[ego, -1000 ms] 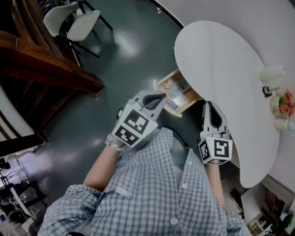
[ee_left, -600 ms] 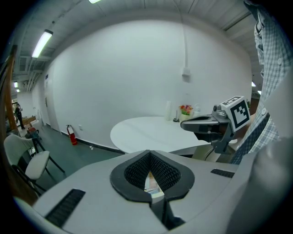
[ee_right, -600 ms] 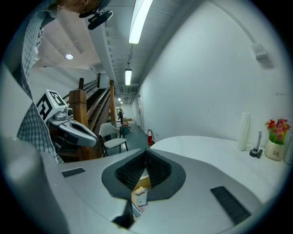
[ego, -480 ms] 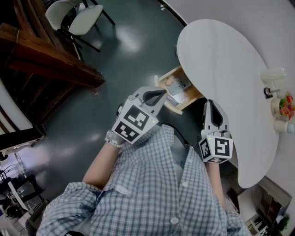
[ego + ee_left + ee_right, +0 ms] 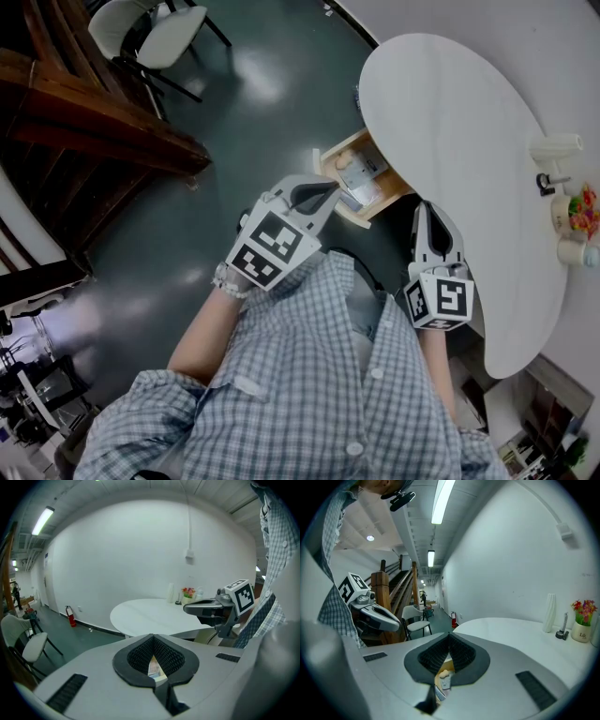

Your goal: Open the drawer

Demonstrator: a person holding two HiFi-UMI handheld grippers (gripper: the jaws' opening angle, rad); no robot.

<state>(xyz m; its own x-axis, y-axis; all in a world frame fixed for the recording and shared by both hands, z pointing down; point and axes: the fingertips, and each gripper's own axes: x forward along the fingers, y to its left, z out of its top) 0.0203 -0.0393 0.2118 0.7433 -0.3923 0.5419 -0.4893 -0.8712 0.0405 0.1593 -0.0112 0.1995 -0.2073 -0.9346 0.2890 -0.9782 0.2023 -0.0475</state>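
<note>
The drawer (image 5: pixel 349 178) is showing as a shallow tray of pale wood with a thicker front board. It is standing pulled out from under the left edge of the round white table (image 5: pixel 450 141), above the dark floor. Flat papers and small items are lying inside; what they are is too small to tell.

Compared with the earlier frames, the drawer is sticking out just as far from the tabletop. Both grippers are keeping the same places beside it. Only the whole view is sitting a touch differently.

The drawer is pointing its front board left and slightly near, away from the table. Its sliding axis is running from under the tabletop out to the left. The tabletop is hiding its far end, so its full length is not showing.

The left gripper (image 5: pixel 330 194) is holding its jaws pressed together on nothing, with the tips lying over the drawer's near front corner; whether they are touching it is unclear. The right gripper (image 5: pixel 429 210) is hanging to the right, by the table's near edge, its jaws likewise pressed together and empty.
</note>
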